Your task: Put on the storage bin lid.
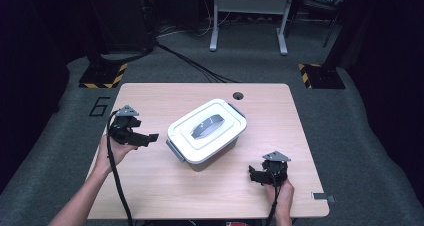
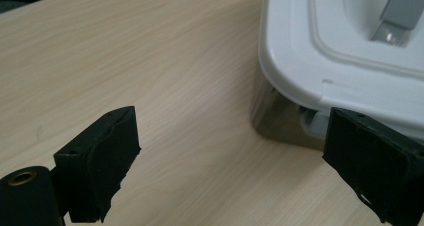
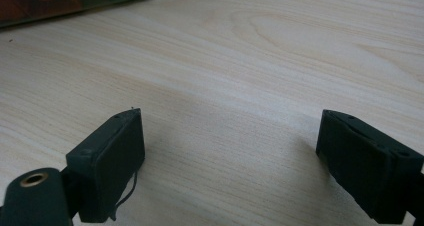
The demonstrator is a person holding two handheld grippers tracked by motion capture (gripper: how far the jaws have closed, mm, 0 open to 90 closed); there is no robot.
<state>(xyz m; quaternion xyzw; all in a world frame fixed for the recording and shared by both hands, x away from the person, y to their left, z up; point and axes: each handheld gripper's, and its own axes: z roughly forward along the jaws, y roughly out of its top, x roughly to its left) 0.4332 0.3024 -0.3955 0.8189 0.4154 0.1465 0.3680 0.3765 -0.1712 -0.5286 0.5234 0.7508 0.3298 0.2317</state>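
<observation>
A white lidded storage box (image 1: 206,130) with a grey handle (image 1: 207,126) in its lid stands near the middle of the wooden table (image 1: 165,186), turned at an angle. My left gripper (image 1: 142,135) is held just left of the box, open, its jaws pointing at the box's near left corner (image 2: 300,86); nothing lies between them (image 2: 230,161). My right gripper (image 1: 255,175) hovers low over the table near the front right, open and empty (image 3: 230,161), a short way from the box's right front corner.
A round cable hole (image 1: 238,95) sits at the table's far edge. A small grey tag (image 1: 322,196) lies at the front right corner. Beyond the table are floor cables (image 1: 195,66), a white metal stand (image 1: 248,16) and striped base plates (image 1: 102,76).
</observation>
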